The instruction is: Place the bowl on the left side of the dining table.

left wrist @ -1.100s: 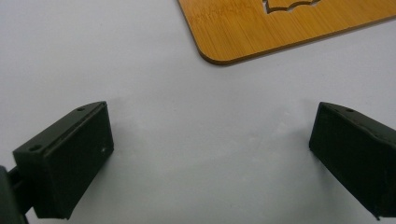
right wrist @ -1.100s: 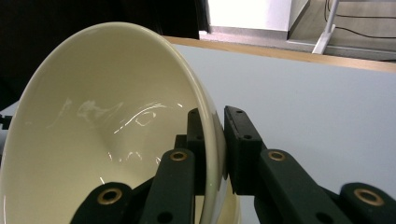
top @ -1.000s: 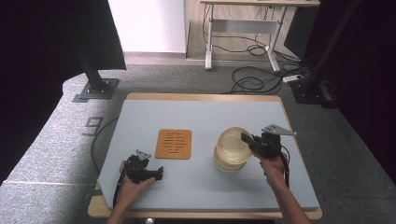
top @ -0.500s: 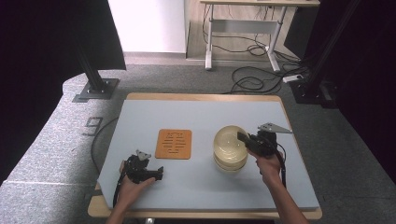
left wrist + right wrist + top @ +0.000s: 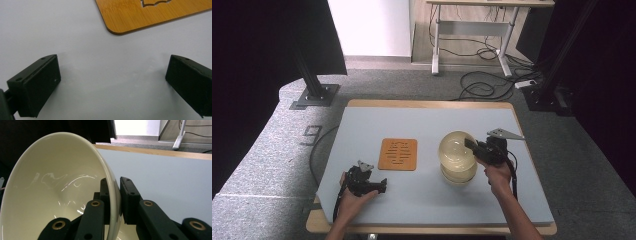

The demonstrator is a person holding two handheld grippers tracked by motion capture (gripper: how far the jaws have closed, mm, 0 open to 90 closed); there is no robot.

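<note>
Overhead, the pale blue table (image 5: pixel 422 125) on grey carpet (image 5: pixel 272 165) bears the wide-apart left claw (image 5: pixel 379 186), the right claw (image 5: pixel 472 146) clamped on a cream bowl (image 5: pixel 454 148)

On the counter (image 5: pixel 427 125), the right gripper (image 5: pixel 473 146) holds a cream bowl (image 5: pixel 456 148) tilted above a second bowl (image 5: pixel 458 172). Left of the bowls lies a wooden mat (image 5: pixel 398 154); the left gripper (image 5: pixel 379 185) rests near the mat.

You are viewing the table (image 5: pixel 362 125) from above, facing forward; each gripper camera is sitting close, sharing the mat (image 5: pixel 398 153) (image 5: pixel 150 15) corner and, seemingly, bowl (image 5: pixel 457 149) (image 5: pixel 57 195).
</note>
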